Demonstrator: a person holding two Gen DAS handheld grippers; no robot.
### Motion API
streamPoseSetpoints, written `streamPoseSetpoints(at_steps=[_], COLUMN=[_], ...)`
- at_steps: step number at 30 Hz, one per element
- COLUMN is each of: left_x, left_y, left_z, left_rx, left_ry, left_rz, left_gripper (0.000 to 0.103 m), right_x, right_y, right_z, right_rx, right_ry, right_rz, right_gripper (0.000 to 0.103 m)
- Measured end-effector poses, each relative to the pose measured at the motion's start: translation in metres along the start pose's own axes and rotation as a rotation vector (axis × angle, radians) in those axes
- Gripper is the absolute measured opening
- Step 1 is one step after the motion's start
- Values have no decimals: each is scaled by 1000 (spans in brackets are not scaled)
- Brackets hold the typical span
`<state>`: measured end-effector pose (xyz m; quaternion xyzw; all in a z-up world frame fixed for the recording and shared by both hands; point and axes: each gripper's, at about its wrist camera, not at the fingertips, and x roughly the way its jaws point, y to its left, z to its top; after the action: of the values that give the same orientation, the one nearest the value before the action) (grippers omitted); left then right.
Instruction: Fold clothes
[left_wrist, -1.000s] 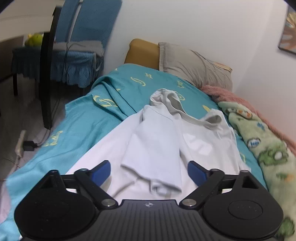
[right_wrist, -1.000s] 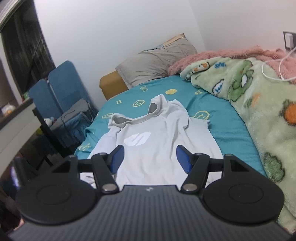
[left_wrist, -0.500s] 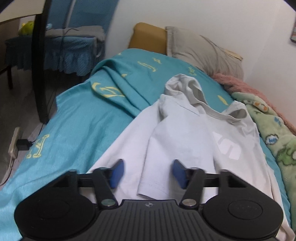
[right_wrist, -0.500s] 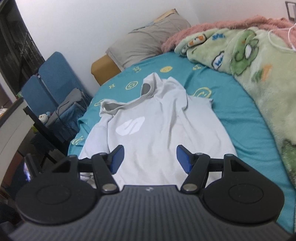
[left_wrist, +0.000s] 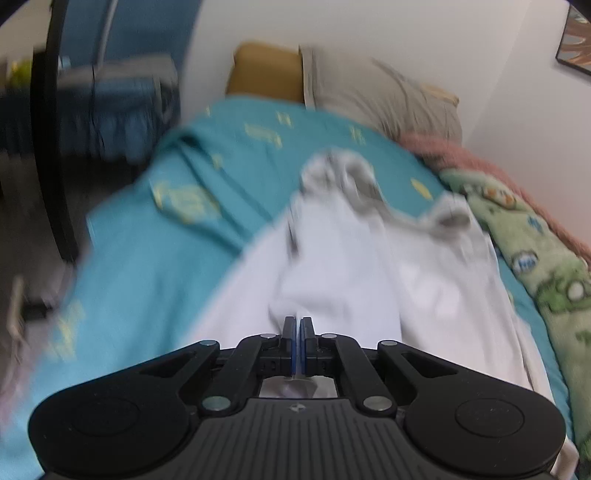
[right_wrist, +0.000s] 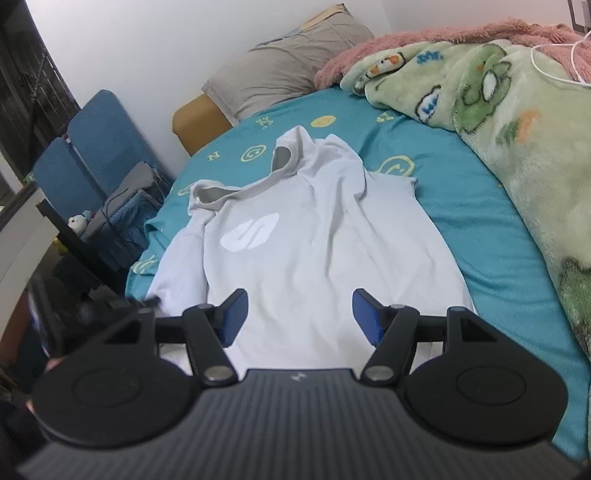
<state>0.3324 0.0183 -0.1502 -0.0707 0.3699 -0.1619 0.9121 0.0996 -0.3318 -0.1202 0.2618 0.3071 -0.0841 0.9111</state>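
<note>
A white hooded top (right_wrist: 306, 236) with a white chest logo lies spread on the teal bed sheet (right_wrist: 472, 192), hood toward the pillows. In the blurred left wrist view my left gripper (left_wrist: 297, 326) is shut on the cuff end of the top's sleeve (left_wrist: 332, 280), and white cloth shows between and behind the blue pads. My right gripper (right_wrist: 300, 317) is open and empty, hovering over the top's lower hem, blue pads (right_wrist: 364, 314) wide apart.
A green cartoon blanket (right_wrist: 517, 110) and pink fuzzy blanket (right_wrist: 424, 40) lie along the bed's right side. Grey pillow (right_wrist: 288, 62) and mustard cushion (right_wrist: 197, 118) are at the head. A blue chair (right_wrist: 92, 147) and black table leg (left_wrist: 55, 147) stand left of the bed.
My left gripper has closed from open onto the sleeve end and is moving, blurring its view. My right gripper stays open and has come a little closer to the hem.
</note>
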Motion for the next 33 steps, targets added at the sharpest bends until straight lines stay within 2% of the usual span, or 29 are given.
streamPoseSetpoints(at_steps=[3, 5, 7, 10, 12, 13, 14, 17, 18, 20, 21, 22, 24, 27, 31, 32, 33], left_x=[-15, -20, -17, 0, 25, 39, 52, 69, 72, 73, 71, 66, 52, 16, -44, -64, -83], left_y=[6, 10, 12, 21, 28, 33, 39, 59, 63, 66, 65, 59, 44, 18, -26, -35, -46], left_z=[58, 105, 150, 198, 210, 211, 209, 189, 181, 164, 156, 148, 133, 103, 55, 43, 27], left_rx=[50, 88, 119, 92, 94, 87, 70, -54, -99, -148, -152, -130, -71, 19, 162, 170, 168], left_ry=[-95, -170, -225, -268, -255, -243, -230, -226, -218, -203, -196, -187, -182, -184, -154, -159, -156], left_rz=[86, 204, 357, 535, 664, 699, 695, 546, 508, 462, 453, 457, 435, 413, 371, 360, 334], left_gripper=[2, 2, 2, 2, 2, 2, 2, 7, 14, 36, 54, 61, 65, 82, 83, 85, 92], right_x=[6, 10, 15, 24, 31, 34, 37, 39, 39, 41, 43, 43, 43, 35, 18, 14, 10], right_y=[2, 4, 7, 10, 11, 12, 13, 14, 15, 18, 19, 20, 22, 22, 21, 20, 20], right_z=[-1, -3, -5, -7, -8, -8, -8, -5, -4, 0, 3, 5, 7, 8, 11, 12, 13], right_rx=[1, -9, -26, -52, -71, -80, -89, -128, -143, -165, -176, -184, -180, -176, -176, -173, -170], right_ry=[16, 28, 40, 61, 76, 83, 88, 71, 65, 58, 55, 51, 43, 26, -12, -22, -32], right_rz=[0, 0, 1, -8, -16, -21, -26, -35, -35, -26, -21, -15, 0, 14, 16, 18, 21], right_gripper=[65, 65, 65, 65, 65, 65, 65, 65, 65, 65, 65, 65, 65, 65, 65, 65, 65])
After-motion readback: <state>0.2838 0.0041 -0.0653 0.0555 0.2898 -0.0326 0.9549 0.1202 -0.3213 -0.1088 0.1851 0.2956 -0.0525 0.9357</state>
